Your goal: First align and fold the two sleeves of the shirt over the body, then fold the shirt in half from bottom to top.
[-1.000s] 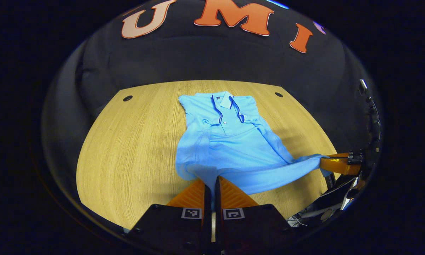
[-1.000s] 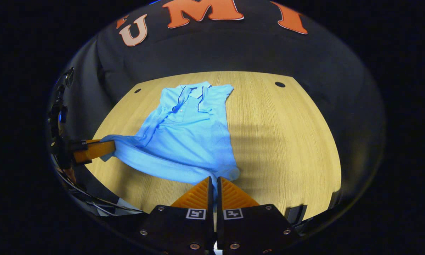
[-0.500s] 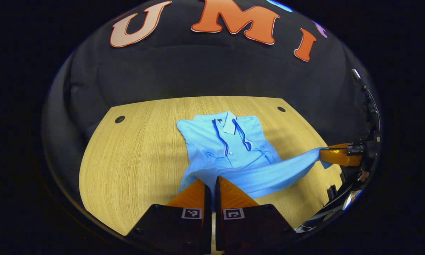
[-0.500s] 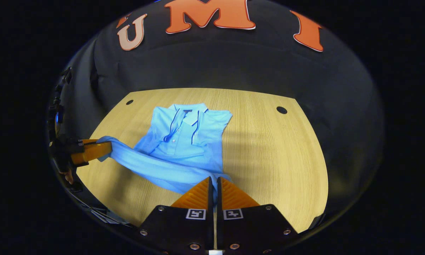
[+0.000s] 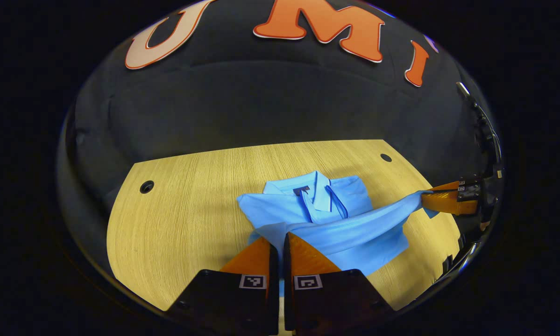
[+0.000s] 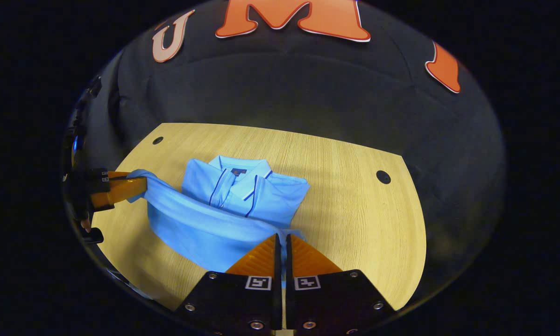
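Both grippers, left (image 5: 277,242) and right (image 6: 282,243), have jaws clamped on the shirt (image 5: 336,228) hem, lifted over the counter (image 5: 177,224); the lower body is hidden.

Under me runs a pale wooden bench (image 5: 181,224) with fine straight grain, its far edge meeting the black cloth wall (image 5: 261,107). Two round dark holes sit near the bench's far corners: in the left gripper view, one at the left (image 5: 146,187) and one at the right (image 5: 386,157). The right gripper view catches both too.
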